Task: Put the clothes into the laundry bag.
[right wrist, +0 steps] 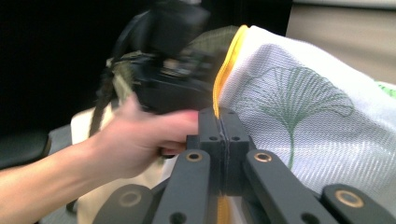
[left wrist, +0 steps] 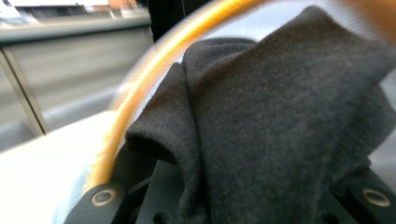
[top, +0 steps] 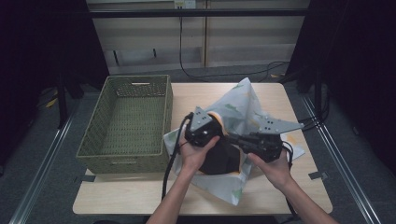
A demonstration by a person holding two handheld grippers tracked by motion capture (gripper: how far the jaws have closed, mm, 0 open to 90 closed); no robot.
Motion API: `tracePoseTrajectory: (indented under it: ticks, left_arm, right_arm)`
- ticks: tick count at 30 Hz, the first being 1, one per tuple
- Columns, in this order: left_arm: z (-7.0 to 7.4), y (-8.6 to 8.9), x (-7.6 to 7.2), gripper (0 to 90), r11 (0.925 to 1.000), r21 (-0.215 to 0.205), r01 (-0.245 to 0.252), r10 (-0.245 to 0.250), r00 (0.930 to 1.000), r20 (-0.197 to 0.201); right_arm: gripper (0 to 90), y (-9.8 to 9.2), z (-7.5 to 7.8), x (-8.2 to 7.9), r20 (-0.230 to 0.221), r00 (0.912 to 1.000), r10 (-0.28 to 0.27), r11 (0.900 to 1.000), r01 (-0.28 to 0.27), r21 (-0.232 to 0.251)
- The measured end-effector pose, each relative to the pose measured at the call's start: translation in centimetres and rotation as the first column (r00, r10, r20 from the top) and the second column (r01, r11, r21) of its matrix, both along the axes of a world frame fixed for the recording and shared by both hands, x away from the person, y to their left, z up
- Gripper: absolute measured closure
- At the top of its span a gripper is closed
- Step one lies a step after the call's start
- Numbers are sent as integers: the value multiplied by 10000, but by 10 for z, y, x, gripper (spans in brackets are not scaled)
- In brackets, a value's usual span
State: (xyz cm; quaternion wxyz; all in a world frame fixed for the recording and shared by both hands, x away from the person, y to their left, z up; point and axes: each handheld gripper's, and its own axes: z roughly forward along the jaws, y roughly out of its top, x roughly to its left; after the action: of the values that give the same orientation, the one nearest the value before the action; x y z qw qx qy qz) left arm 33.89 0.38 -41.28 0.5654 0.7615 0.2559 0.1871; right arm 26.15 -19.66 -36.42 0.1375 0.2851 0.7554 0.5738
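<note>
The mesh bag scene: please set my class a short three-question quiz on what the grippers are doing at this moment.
1. True or false: the right gripper is shut on the yellow edge of the mesh bag.
2. What does the left gripper hold? A) a grey cloth B) the basket C) a cable
3. Fill in: the green basket stands on the table to the ____ of the bag, seen in the high view.

Key
1. True: the jaws meet on the yellow hem.
2. A: the grey cloth lies between its jaws, at the bag's rim.
3. left
</note>
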Motion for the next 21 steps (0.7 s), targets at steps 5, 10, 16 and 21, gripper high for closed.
tracePoseTrajectory:
  ticks: [5, 10, 16, 21]
  left_arm:
    - [-36, -19, 7, 777, 9987, 57, 506, -500, 9961, -732]
    - [-55, -28, 10, 777, 9960, 628, 633, -580, 9950, -818]
    - [-80, -29, 17, 772, 9930, 718, 939, -816, 9839, -1590]
    - [-70, -22, 13, 611, 9868, 1027, 1248, -1039, 9765, -1889]
  right_arm:
    - [898, -5, -28, -6, -798, 9968, 34, 9985, -78, -548]
    - [898, -13, -48, -10, -1371, 9905, 44, 9968, -152, -781]
    - [897, -9, -67, -7, -1912, 9816, -29, 9908, -230, -1332]
    - [896, -12, -75, -3, -2016, 9793, -167, 9873, -158, -1582]
